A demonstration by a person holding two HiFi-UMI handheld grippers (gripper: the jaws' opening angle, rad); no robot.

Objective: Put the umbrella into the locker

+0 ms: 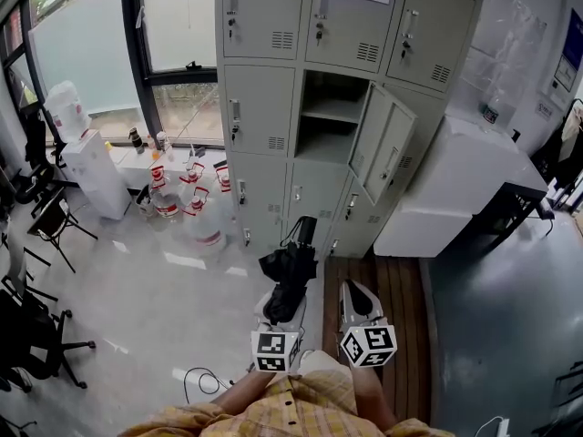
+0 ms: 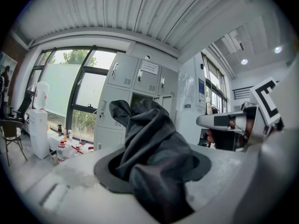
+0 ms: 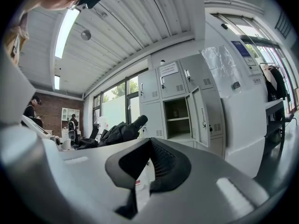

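**Here, umbrella (image 1: 290,267) clamped in the left gripper (image 1: 284,300), one locker compartment (image 1: 330,121) open ahead**

Far left, spindly black chairs (image 1: 41,330) on a pale, glossy floor (image 1: 182,308). Next, under the window (image 1: 178,25), a boxy white water dispenser (image 1: 91,171) topped with a clear jug (image 1: 68,107). Then a cluster of round, clear water bottles (image 1: 191,212) with red-and-white labels.

Centre, a bank of grey sheet-metal lockers (image 1: 264,89): flat doors, louvred vents, small handles. Middle compartment open, a shelf across it, its door (image 1: 387,144) swung out to the right.

Below, the smooth white left gripper closed on the folded umbrella. Limp, crumpled black fabric bunched between dark pads (image 2: 106,174), one end reaching toward the lockers. Umbrella in the air, well short of the open compartment.

Just beside it, the right gripper (image 1: 352,291) over brown wooden planks (image 1: 392,285). Ribbed dark pads (image 3: 168,164) drawn together at the tips, only a thin slit behind them, nothing gripped.

Far right, a blocky white cabinet (image 1: 465,185) against the lockers, then darker polished flooring.
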